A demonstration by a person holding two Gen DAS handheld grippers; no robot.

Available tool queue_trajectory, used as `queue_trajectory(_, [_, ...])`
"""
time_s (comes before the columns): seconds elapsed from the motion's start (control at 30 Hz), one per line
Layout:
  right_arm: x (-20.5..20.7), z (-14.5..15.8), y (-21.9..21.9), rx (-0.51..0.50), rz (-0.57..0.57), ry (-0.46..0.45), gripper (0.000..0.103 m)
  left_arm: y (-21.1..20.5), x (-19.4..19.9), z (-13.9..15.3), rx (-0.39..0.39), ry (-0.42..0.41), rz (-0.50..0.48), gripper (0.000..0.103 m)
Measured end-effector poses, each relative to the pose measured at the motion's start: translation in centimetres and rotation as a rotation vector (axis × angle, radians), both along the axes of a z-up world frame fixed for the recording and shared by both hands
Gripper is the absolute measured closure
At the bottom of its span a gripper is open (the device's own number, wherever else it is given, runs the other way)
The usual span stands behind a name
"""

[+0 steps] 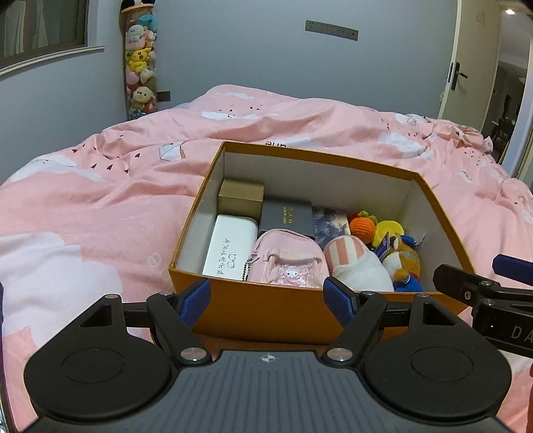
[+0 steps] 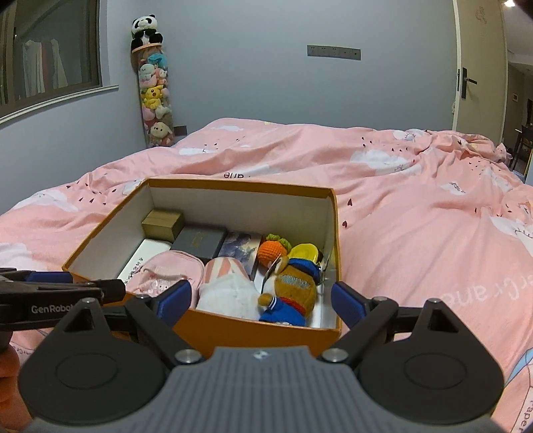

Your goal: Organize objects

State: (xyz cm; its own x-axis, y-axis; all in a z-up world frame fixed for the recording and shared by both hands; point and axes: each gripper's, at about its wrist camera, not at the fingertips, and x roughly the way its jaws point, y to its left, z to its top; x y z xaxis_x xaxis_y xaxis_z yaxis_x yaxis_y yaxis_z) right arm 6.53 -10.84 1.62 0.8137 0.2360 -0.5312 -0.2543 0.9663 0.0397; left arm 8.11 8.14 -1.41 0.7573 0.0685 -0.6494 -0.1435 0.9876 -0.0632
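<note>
Atop right view's tube point(image 2: 155, 96), panda point(image 2: 145, 31).

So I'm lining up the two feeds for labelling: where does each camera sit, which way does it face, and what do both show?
Left wrist: sits on the left gripper, looking forward over the near wall of the orange box on the pink bed; its own blue-padded fingers show, spread, and the right gripper enters at the right edge.
Right wrist: sits on the right gripper, facing the same box from further right; its own spread fingers show, and the left gripper enters at the left.
Shared: the box, the bed, the plush toy column.
</note>
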Motion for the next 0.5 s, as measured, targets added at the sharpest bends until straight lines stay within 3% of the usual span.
queue_trajectory(0.5, [-0.26,0.02,0.10,-0.005,0.003,0.000,0.011,0.21,-0.07,0.18,0.017,0.000,0.013,0.014])
